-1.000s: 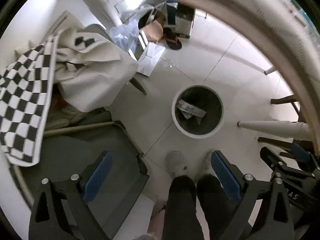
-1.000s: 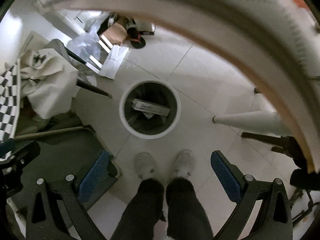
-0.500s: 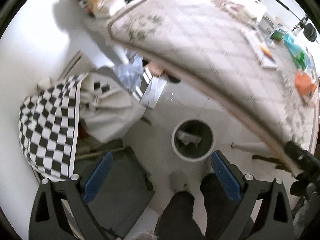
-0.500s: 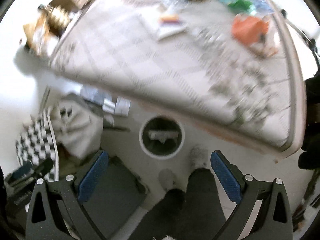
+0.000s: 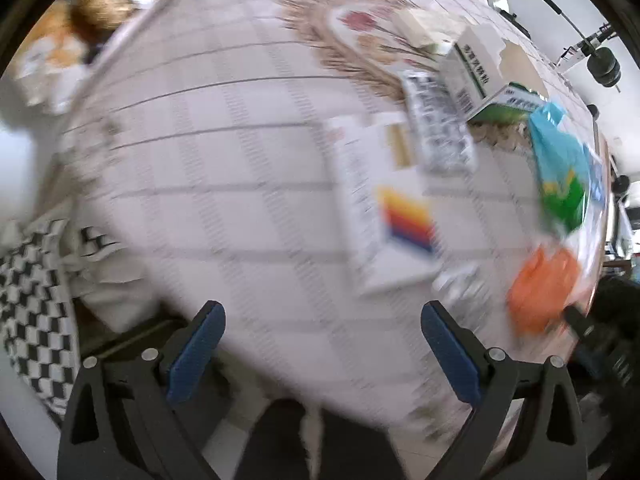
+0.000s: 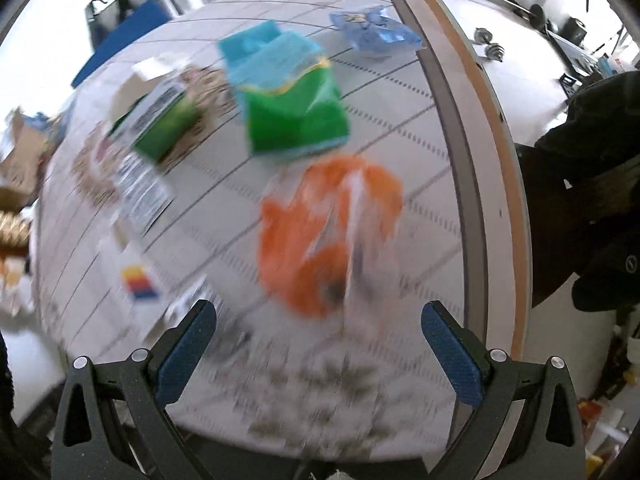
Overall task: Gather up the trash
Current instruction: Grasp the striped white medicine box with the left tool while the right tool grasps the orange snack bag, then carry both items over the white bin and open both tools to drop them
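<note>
Here, both tongs, left [image 5: 320, 344] and right [image 6: 318, 342], hang released and empty over the desk [image 6: 400, 120]; a blurred orange wrapper [image 6: 328, 232] lies at twelve o'clock of the right tongs.

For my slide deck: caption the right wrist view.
Open right gripper above a cluttered table, facing a motion-blurred orange wrapper and a green-and-blue packet.
</note>
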